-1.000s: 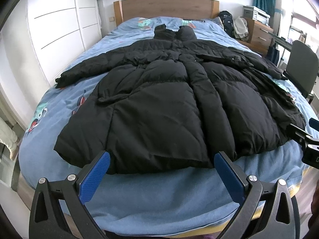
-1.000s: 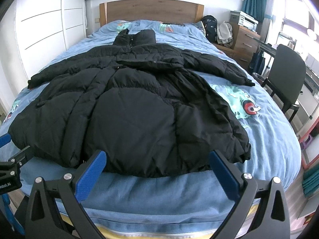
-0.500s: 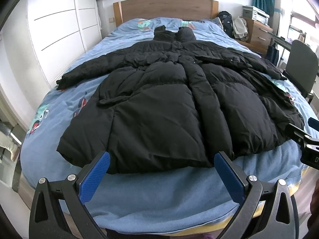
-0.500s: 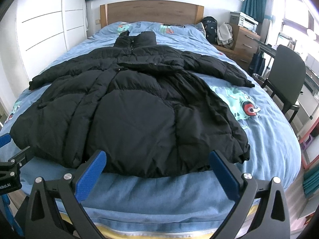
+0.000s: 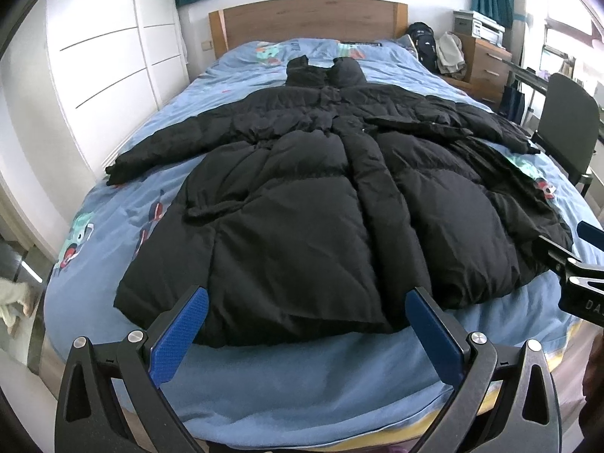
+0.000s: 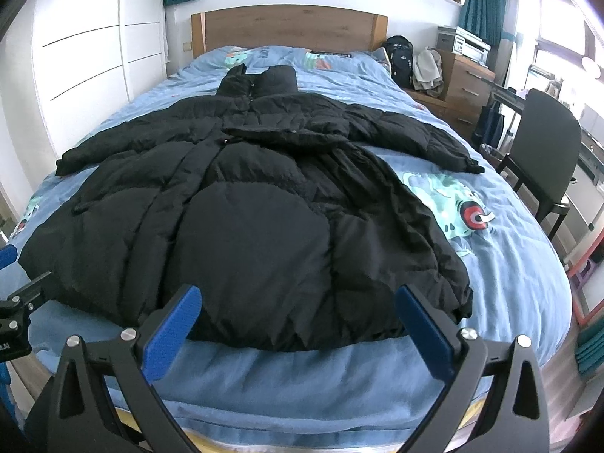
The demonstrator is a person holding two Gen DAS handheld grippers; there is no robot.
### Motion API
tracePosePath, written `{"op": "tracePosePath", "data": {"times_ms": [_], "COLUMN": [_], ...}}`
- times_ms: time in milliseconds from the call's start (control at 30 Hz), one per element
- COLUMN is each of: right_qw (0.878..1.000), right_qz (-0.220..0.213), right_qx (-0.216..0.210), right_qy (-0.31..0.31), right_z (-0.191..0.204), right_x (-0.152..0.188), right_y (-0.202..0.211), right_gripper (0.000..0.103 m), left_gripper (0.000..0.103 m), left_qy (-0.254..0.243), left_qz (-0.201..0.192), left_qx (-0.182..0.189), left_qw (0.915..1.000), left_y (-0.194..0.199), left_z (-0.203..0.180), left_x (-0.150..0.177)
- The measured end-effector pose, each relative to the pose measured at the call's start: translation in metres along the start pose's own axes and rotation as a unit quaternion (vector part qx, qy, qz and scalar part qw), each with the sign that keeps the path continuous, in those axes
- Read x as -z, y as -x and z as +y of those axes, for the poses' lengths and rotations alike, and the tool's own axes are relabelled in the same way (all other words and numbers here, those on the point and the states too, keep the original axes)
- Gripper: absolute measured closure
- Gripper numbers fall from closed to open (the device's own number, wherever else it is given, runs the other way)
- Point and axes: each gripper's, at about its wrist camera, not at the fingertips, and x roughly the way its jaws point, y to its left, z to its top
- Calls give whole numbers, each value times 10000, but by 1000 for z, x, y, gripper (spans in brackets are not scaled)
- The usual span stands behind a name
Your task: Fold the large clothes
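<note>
A long black puffer coat (image 5: pixel 321 207) (image 6: pixel 264 219) lies spread flat on the blue bed cover (image 5: pixel 302 385) (image 6: pixel 509 264), hood towards the headboard, both sleeves stretched out sideways, hem nearest me. My left gripper (image 5: pixel 306 330) hovers open at the foot of the bed, just short of the hem's left half, holding nothing. Over on the hem's right half my right gripper (image 6: pixel 298 326) is open too and empty. Each gripper shows at the edge of the other's view.
White wardrobe doors (image 5: pixel 105 60) run along the left of the bed. A wooden headboard (image 6: pixel 287 28) stands at the far end. On the right are a dresser (image 6: pixel 464 83) with a backpack (image 6: pixel 400 56) beside it and a dark chair (image 6: pixel 543 151).
Both cameras have risen and pulled back slightly, so the coat sits a little farther away. The coat has not moved and both grippers stay open.
</note>
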Motion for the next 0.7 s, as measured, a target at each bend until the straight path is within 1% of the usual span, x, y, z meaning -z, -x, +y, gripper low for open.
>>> {"op": "tracePosePath", "data": {"times_ms": [100, 267, 433, 600, 700], "right_qw": [10000, 10000, 9998, 9994, 9994], "right_qz": [-6, -23, -51, -131, -131], "right_qx": [19, -17, -94, -169, -159], "right_qy": [-37, -33, -170, -259, -282], "right_z": [-4, -8, -11, -12, -14], "right_x": [-4, -13, -21, -22, -24], "right_y": [-1, -7, -11, -6, -6], "right_gripper": [0, 0, 0, 0, 0], "left_gripper": [1, 1, 1, 1, 1], "left_qy": [3, 59, 54, -17, 39], "left_qz": [49, 171, 144, 13, 15], "left_qx": [67, 24, -110, -433, -408], "left_qw": [10000, 9998, 9998, 9991, 9992], "left_y": [-2, -5, 2, 13, 16], "left_z": [0, 3, 5, 4, 6], "left_x": [-6, -13, -21, -29, -32]}}
